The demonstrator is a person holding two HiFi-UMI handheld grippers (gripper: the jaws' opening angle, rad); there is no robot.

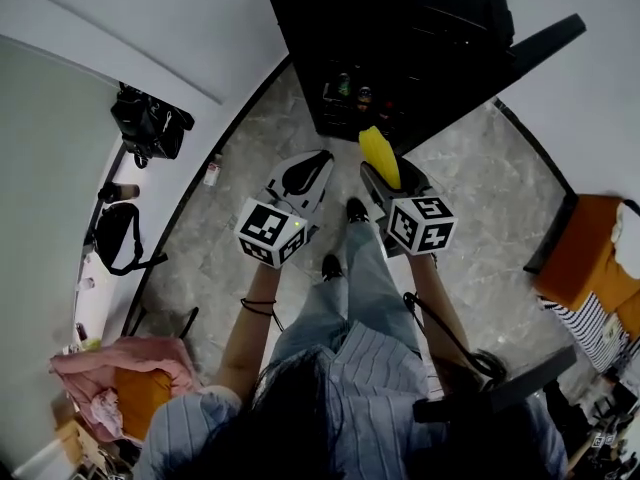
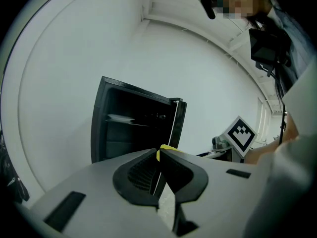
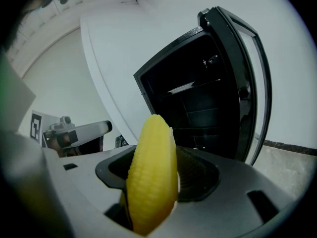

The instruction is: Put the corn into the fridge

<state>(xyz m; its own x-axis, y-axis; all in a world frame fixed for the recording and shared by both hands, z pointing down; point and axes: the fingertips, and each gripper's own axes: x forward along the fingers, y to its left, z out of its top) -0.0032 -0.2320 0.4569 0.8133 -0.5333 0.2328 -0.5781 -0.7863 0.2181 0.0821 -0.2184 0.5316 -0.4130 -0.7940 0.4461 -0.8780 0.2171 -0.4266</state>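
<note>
Right hand-held gripper (image 3: 158, 180): jaws closed on the corn (image 3: 152, 157), gripping its lower part between the ribbed black pads.

Corn: one yellow cob, tapered to a blunt rounded tip, with its surface in tight lengthwise rows of small kernels. The long axis runs along the jaws. The tip points forward, out past the jaw ends, toward the open front of the fridge (image 3: 198, 108). In the head view the cob is held in the air above the floor (image 1: 480, 188), just short of the fridge opening and not inside it.

Left hand-held gripper (image 2: 159, 165): jaws brought together with nothing between them. It is held level beside the right one, also facing the fridge.

Fridge: small black cabinet, boxy, with a dark interior. A pale flat shelf (image 3: 185, 88) crosses the upper part, with further dark compartments below it. The door (image 3: 247, 83) stands swung open on the right-hand side; it is dark-framed with a glossy panel.

Floor: grey stone-patterned tile, smooth, with a dark skirting line where it meets the white walls.
</note>
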